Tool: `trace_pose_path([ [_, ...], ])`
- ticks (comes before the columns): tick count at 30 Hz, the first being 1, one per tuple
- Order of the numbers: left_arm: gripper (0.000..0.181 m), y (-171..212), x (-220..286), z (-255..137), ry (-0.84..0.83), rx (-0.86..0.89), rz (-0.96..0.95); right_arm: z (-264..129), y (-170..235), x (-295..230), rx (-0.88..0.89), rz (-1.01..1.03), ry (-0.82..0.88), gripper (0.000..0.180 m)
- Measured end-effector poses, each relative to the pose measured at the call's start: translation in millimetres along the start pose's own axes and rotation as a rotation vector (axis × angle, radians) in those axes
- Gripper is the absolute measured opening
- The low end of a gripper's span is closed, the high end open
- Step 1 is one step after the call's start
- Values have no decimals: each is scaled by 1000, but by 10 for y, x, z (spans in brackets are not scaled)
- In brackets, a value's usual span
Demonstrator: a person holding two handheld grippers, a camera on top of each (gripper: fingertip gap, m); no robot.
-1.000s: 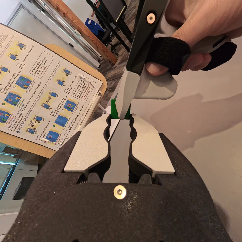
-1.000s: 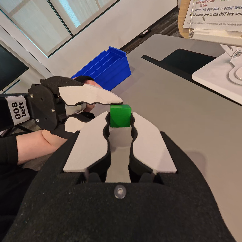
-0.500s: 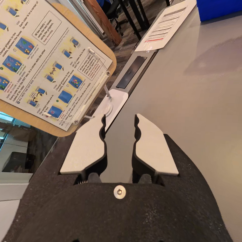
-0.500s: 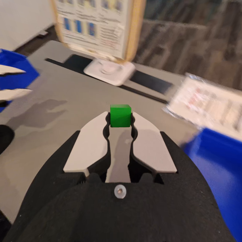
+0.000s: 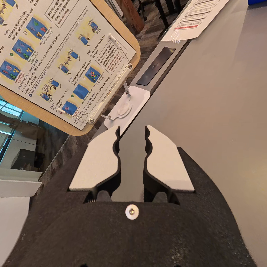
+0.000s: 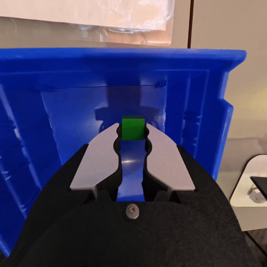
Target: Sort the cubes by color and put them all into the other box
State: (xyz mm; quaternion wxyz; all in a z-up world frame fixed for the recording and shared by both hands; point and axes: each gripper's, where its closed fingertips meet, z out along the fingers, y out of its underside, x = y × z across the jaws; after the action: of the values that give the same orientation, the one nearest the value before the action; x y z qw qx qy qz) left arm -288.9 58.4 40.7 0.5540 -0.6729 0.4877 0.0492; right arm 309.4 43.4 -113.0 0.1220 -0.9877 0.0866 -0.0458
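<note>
The right gripper (image 6: 132, 127) pinches a small green cube (image 6: 132, 127) between its fingertips, hanging over the inside of the blue plastic box (image 6: 101, 66). The left gripper (image 5: 132, 127) gapes with nothing in it above the grey table (image 5: 216, 115), near a white stand base (image 5: 130, 104) holding a wooden instruction board (image 5: 69, 57).

Blue box (image 6: 187, 65) runs off the left edge, walls smeared; the sheet (image 6: 101, 14) behind it is blurred, cut off on top.
</note>
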Motion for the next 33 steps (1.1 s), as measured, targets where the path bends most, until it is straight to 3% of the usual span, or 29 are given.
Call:
trace_pose_path([
  [7, 27, 113, -5, 93, 3, -45, -6, 263, 35, 166, -103, 30, -5, 29],
  [16, 25, 186, 64, 162, 17, -79, 24, 382, -62, 274, -54, -20, 40, 29],
  [21, 25, 197, 89, 161, 27, -90, 26, 248, -94, 259, -29, -74, 75, 44],
  [25, 25, 160, 59, 112, 16, -77, 34, -254, -192, 30, 70, -147, 39, 45],
  [28, 25, 147, 2, 79, -3, -71, 27, -948, -369, -364, 309, -149, -61, 46],
  [33, 25, 153, -113, 4, -45, -74, 24, -2296, -279, -1652, 774, -166, -467, 43],
])
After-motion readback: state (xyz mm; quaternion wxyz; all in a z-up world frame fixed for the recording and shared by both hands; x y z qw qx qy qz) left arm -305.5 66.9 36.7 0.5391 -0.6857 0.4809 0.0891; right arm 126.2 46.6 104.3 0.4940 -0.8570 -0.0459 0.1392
